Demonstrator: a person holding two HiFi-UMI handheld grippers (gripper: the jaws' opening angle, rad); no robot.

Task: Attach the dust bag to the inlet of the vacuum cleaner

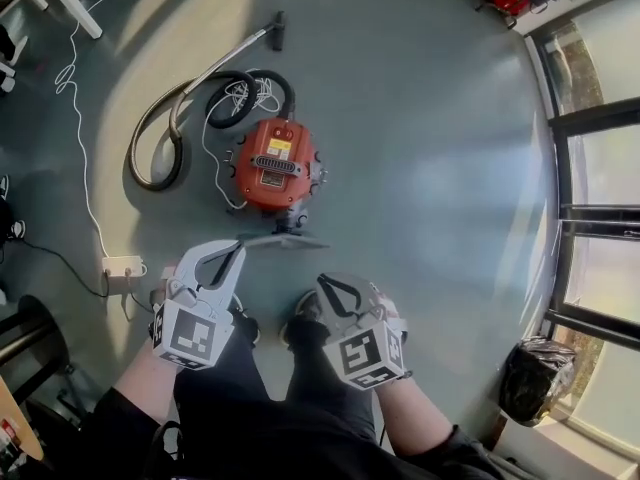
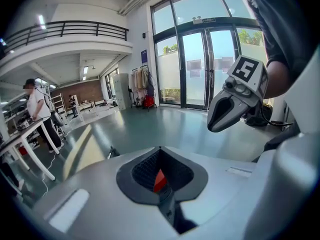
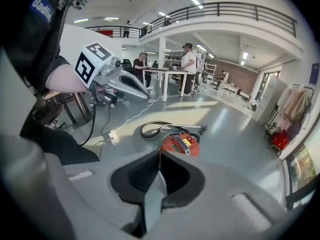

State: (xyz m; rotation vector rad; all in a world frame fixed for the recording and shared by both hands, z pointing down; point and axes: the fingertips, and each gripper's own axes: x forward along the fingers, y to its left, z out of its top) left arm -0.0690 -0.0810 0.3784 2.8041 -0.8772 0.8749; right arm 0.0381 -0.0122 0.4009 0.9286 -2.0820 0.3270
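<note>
Observed: the red canister vacuum cleaner (image 1: 272, 163) stands on the grey floor (image 1: 430, 108), well ahead of the person's feet, with its grey hose (image 1: 150, 143) coiled beside it. No dust bag shows in any view, and the casing looks closed.

Left gripper (image 1: 237, 249): jaws together, nothing between them. Right gripper (image 1: 322, 281): jaws together, likewise empty. Both are held high, near the body.

Judgement: the attaching is not in hand. Recommendation: find the bag and open the housing. Then seat the bag's collar squarely over the inlet while one gripper steadies the casing.
</note>
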